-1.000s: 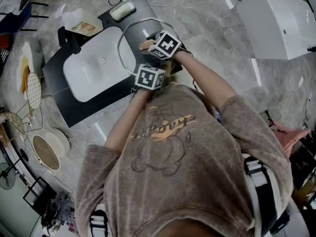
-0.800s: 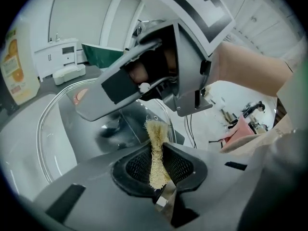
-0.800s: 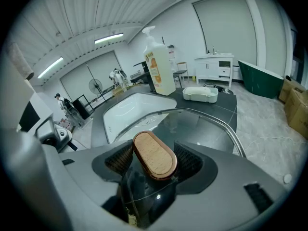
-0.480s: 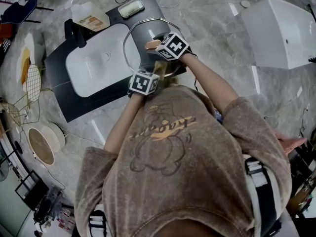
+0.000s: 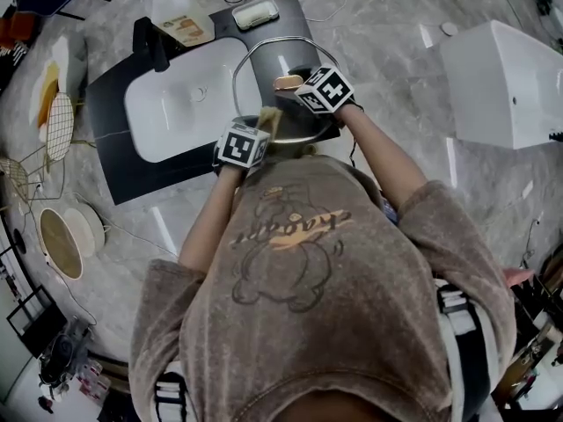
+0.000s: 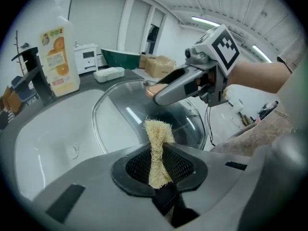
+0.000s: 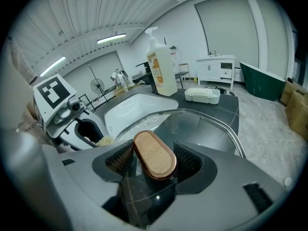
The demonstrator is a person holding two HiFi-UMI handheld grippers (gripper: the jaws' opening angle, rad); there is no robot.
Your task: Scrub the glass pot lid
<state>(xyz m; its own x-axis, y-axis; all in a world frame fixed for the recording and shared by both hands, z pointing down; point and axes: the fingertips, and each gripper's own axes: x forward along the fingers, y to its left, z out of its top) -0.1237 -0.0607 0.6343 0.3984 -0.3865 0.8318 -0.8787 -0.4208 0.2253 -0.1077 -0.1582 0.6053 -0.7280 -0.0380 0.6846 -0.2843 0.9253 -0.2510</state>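
Right claw (image 7: pixel 154 161) clamped on the wooden knob (image 7: pixel 154 154) steadies the glass lid (image 6: pixel 132 105) over the 3 o'clock edge of the sink (image 5: pixel 176 112), probably so drips stay in, while left claw (image 6: pixel 159 166) pinches the loofah pad (image 6: pixel 158 141) near the lid's 6 o'clock rim, ready to scrub.

Cannot follow the near rim of the glass pot lid (image 5: pixel 280 60) in the head view, covered there by the left gripper (image 5: pixel 264 128), the right gripper (image 5: pixel 295 86) and the person's shirt (image 5: pixel 299 262). Cannot see the lower end of the loofah (image 6: pixel 158 148) sunk between the left jaws, nor the stem under the wooden knob (image 7: pixel 154 154) clamped in the right jaws. Cannot read the soap bottle's (image 6: pixel 58 57) small print, nor see the white tub (image 5: pixel 506 77) past the right edge.
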